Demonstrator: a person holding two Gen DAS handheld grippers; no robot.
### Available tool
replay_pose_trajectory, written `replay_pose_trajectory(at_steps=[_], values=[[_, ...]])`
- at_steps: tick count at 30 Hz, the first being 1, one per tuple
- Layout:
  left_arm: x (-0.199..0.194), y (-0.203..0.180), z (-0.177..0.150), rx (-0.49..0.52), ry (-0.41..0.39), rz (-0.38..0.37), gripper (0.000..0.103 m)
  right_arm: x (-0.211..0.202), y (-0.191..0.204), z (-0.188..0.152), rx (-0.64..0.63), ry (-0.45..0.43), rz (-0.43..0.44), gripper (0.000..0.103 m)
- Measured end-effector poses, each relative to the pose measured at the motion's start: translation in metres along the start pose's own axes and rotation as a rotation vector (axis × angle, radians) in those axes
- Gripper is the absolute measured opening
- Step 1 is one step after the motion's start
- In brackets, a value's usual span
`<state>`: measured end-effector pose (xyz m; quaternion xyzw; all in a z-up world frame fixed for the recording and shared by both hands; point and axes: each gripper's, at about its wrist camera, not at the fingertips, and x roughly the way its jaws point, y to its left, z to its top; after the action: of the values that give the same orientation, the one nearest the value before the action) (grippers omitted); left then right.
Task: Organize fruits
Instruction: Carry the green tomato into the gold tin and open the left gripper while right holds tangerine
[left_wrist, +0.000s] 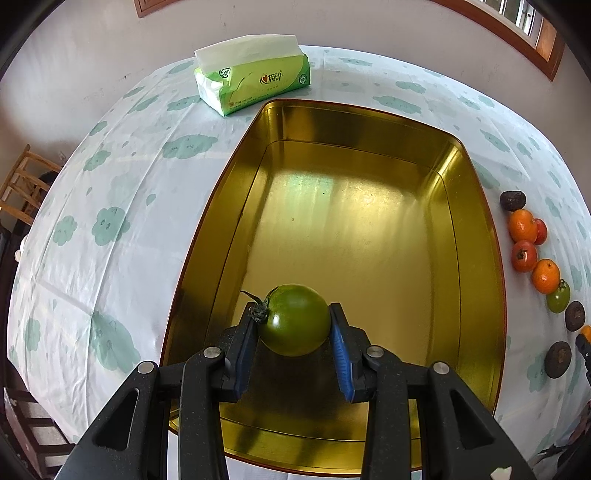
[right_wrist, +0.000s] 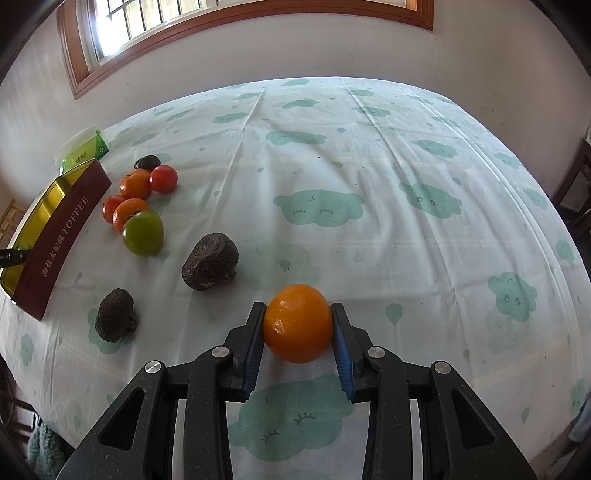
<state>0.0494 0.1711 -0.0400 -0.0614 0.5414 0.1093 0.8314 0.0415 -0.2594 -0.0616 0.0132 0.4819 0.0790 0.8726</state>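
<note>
Tissue pack (left_wrist: 253, 84) on cloud-print tablecloth (right_wrist: 369, 177), below window (right_wrist: 122, 22).

cloud-print tablecloth (right_wrist: 369, 155), tin (left_wrist: 484, 229), tissue pack (left_wrist: 255, 88), fruit (right_wrist: 143, 232)

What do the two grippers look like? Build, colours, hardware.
Both match: left gripper and right gripper have speckled matte-black linkage arms with triangular cutouts, round silver pivot pins, and fingers faced with ribbed blue pads. No cables, markings or sleeves visible.

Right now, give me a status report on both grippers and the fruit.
Left gripper shut on green tomato, over empty tin. Right gripper shut on orange, over cloth. Nothing in the way.
</note>
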Motion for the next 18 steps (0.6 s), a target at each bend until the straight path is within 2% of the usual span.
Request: replay_pose_trajectory(at_steps=[18], values=[[0.0074,-0.0004,-0.0035,0.006,0.023,0.007,0.035,0.0005,0.0007,0.0003,0.001,0.001,-0.001,0.036]])
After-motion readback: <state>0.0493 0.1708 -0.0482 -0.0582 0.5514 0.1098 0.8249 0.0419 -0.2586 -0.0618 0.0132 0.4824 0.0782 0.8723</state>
